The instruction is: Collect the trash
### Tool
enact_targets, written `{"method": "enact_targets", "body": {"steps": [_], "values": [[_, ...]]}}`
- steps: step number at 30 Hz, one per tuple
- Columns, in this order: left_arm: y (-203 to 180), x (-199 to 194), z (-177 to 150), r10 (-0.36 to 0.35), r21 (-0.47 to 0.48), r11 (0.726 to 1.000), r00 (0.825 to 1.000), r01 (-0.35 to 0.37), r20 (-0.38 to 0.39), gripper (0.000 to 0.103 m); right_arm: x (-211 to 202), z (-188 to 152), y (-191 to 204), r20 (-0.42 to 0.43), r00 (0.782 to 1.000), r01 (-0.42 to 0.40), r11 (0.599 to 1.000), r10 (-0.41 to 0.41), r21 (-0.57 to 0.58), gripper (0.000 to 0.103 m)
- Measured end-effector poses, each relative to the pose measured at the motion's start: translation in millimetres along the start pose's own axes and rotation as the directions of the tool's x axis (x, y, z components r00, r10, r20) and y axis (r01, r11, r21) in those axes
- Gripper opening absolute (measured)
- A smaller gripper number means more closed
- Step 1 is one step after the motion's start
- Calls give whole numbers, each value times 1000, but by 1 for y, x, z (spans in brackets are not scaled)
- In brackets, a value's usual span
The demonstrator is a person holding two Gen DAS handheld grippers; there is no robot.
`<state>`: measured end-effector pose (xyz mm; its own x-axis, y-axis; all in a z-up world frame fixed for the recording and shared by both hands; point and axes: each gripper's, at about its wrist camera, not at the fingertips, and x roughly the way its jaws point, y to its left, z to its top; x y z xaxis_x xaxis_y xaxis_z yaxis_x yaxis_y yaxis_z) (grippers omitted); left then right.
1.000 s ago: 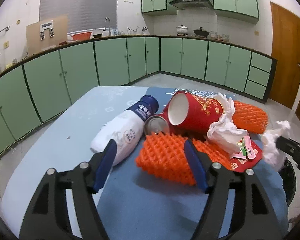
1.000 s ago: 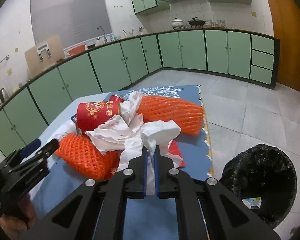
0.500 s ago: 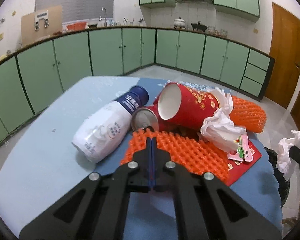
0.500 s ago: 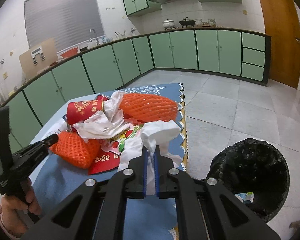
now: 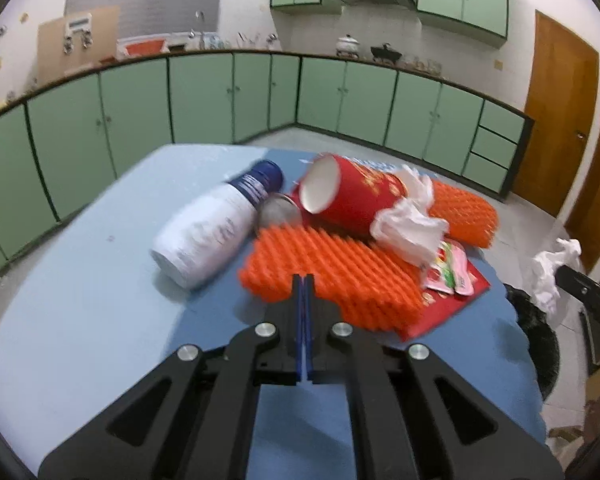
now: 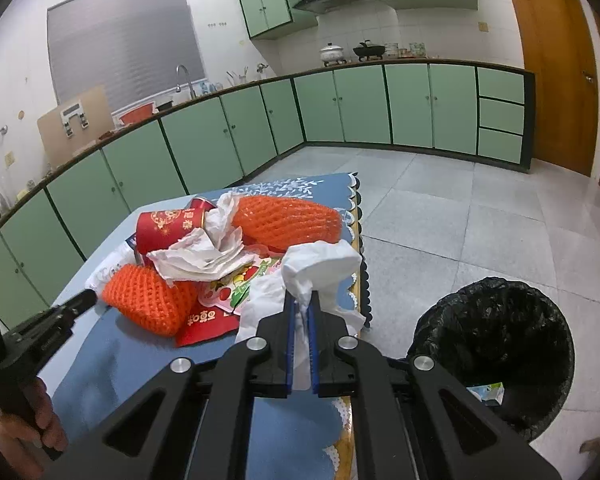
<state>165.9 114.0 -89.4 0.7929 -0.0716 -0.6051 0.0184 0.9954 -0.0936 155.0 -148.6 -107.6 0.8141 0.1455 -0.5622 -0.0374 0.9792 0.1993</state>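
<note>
On the blue worktop (image 5: 100, 280) a white bottle (image 5: 216, 224) lies on its side at the left of the trash pile. The left tongs (image 5: 303, 280) are pressed fully together at the near edge of an orange foam net (image 5: 332, 272); whether they pinch it, I cannot tell. The right tongs (image 6: 302, 304) clamp a white tissue (image 6: 320, 264), with the black-lined bin (image 6: 496, 344) on the floor to the right.

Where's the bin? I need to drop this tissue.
In the right wrist view, the bin sits on the floor at lower right, beside the table's edge.
</note>
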Motion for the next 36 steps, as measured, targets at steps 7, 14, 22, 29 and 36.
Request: {"method": "enact_targets", "body": {"steps": [7,14,22,29,36], "values": [[-26,-1,-8,-72,37,997,997,72,-4,25,0,0,-11,4,1000,17,1000,-17,18,6],[-50,10,-8,-90,54,994,995,92,-33,34,2,-1,-16,3,1000,18,1000,-19,25,6],[-60,22,-10,-79,32,996,995,81,-56,37,4,-3,-19,4,1000,16,1000,-17,21,6],[-62,29,-7,-61,-2,998,997,61,-48,1,6,-4,-23,-1,1000,10,999,-10,31,6],[-51,13,-7,-7,-18,1000,1000,7,10,0,7,-5,-25,-5,1000,10,999,-9,36,6]]}}
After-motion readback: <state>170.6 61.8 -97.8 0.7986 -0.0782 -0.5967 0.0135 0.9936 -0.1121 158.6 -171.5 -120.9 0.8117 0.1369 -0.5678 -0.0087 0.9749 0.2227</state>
